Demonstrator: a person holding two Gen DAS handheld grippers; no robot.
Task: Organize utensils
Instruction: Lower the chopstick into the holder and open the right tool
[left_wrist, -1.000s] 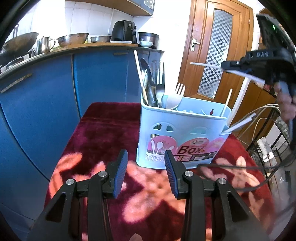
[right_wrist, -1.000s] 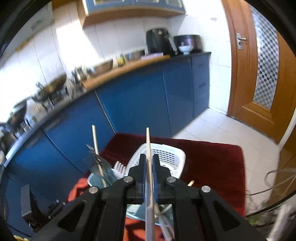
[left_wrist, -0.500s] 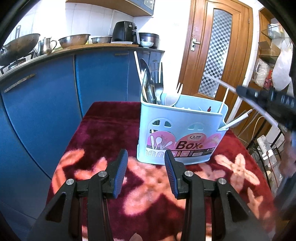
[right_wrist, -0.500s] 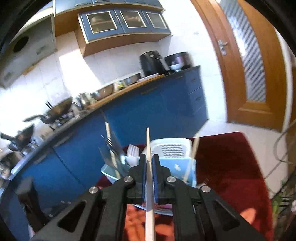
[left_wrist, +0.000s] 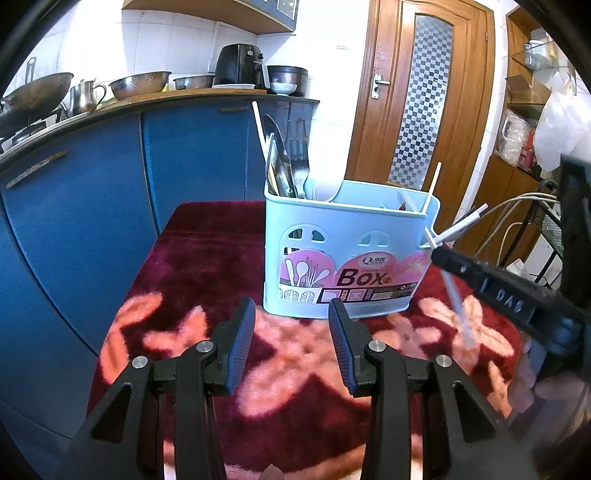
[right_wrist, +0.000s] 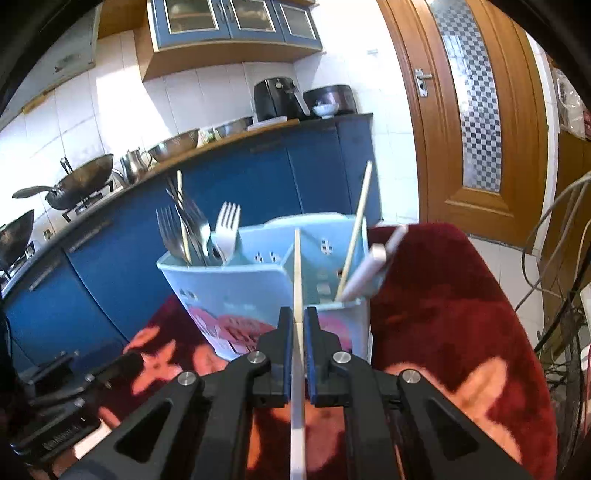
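We hold the right gripper (right_wrist: 297, 325) low beside the right end of the light blue utensil caddy (left_wrist: 343, 258), its two fingers (right_wrist: 283, 328) pinched tight on a pale chopstick (right_wrist: 297, 280) that runs straight forward between them, its far tip over the caddy's rim near the divider between compartments. From the left wrist view the same right gripper (left_wrist: 441, 255) comes in from the right edge, and the chopstick (left_wrist: 458, 310) it carries shows there as a blurred pale streak slanting down across the cloth. Our left gripper (left_wrist: 291, 321) hangs just in front of the caddy with its jaws spread wide and nothing between them, the blue pads (left_wrist: 242, 347) apart over the maroon floral cloth (left_wrist: 207, 258) that covers the table. The caddy stands upright on that cloth, its front sticker reading "Box". In its left compartment we see metal forks (right_wrist: 173, 232), a white plastic fork (right_wrist: 226, 230) and a thin stick (right_wrist: 183, 218) standing together. In the right-end compartment a second chopstick (right_wrist: 355, 229) leans upright, and a white handle (right_wrist: 373, 264) pokes out sideways over the right rim. Behind the table run blue kitchen cabinets (left_wrist: 92, 177) under a wooden counter holding a wok (right_wrist: 79, 181), a steel colander (left_wrist: 140, 83) and a black air fryer (left_wrist: 240, 68), with a wooden door (left_wrist: 424, 92) to the right.
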